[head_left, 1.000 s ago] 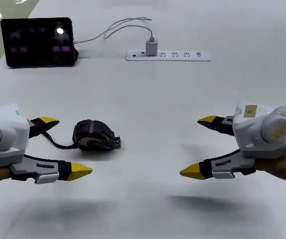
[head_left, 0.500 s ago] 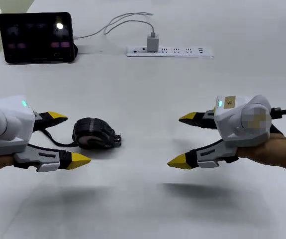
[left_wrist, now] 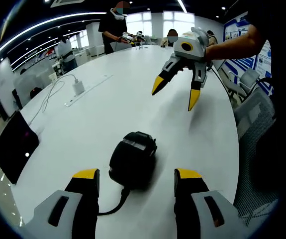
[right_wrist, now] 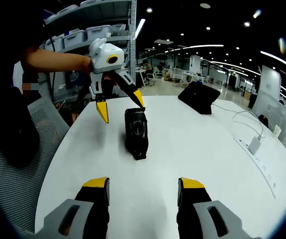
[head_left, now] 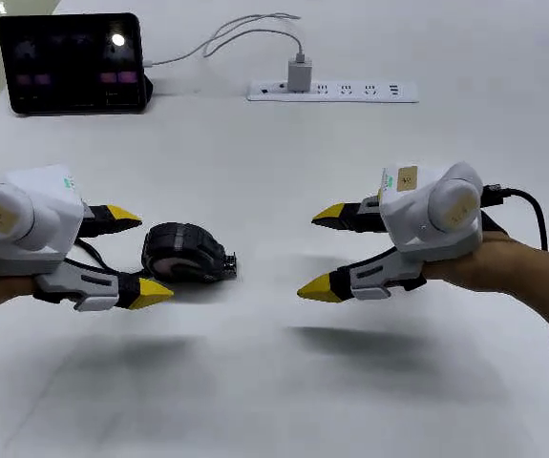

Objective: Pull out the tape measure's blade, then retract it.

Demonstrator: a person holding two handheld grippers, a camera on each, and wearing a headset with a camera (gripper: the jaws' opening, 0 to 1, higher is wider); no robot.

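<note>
You're holding the left gripper [head_left: 145, 254] open, with the tape measure [head_left: 186, 254] lying just ahead of its tips on the worktop [head_left: 274, 143]; the right gripper [head_left: 320, 251] is hovering open, well apart.

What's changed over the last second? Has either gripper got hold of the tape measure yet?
Not yet. The left gripper moved right, and its open jaws now sit at the rear of the tape measure. The right gripper moved left toward it, open and still well apart. Nothing was grasped. The tape measure stayed put with its blade not pulled out. The tablet and power strip are unchanged.
</note>
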